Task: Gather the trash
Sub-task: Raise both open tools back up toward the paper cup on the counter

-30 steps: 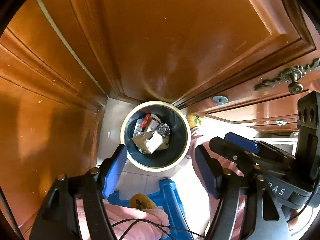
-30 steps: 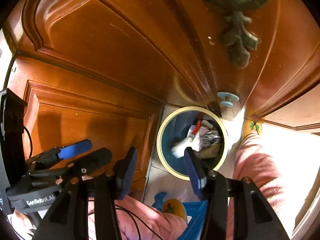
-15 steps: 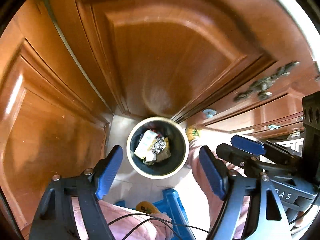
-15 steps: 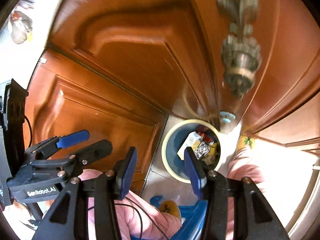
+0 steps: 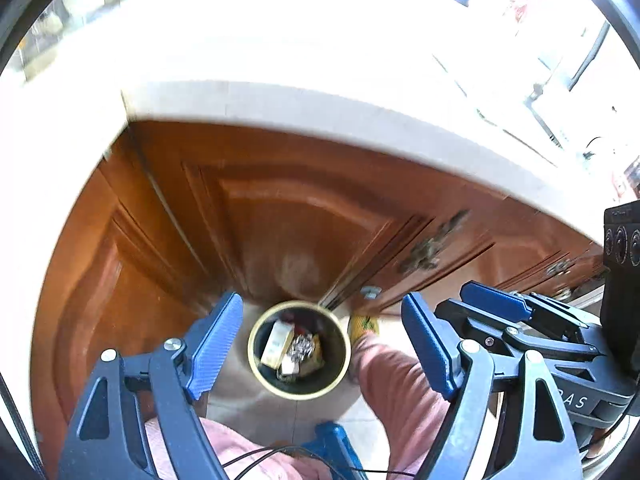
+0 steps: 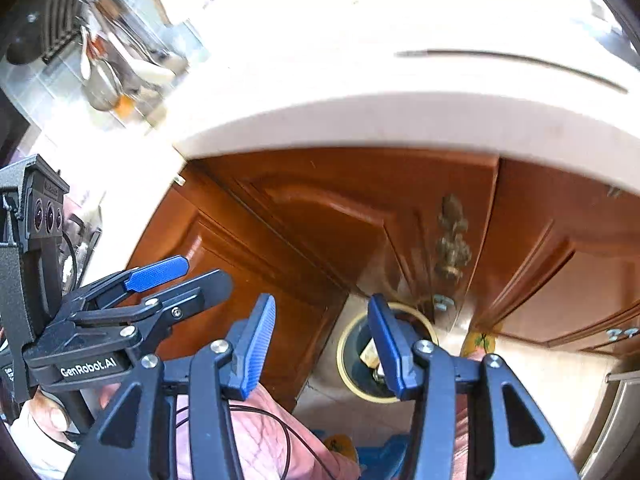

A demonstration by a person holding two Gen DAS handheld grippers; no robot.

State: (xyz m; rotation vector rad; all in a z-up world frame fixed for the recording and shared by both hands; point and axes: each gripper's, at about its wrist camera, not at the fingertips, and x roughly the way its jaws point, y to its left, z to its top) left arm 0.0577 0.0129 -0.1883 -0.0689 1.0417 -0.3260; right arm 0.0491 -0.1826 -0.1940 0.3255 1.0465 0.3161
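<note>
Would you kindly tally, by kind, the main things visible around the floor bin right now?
Hand-held grippers: 2, left hand-held gripper and right hand-held gripper, both empty
Trash bins: 1, trash bin, holding trash
Ornate cabinet handles: 1, ornate handle
Blue stools: 1, blue stool
Total: 5

We see the trash bin [image 5: 299, 350] low in the centre of the left wrist frame — round, dark inside, with a pale yellow rim, upright on the floor. Inside lies the trash [image 5: 291, 351]: a pale carton, crumpled foil, brownish paper — all heaped loosely.
</note>
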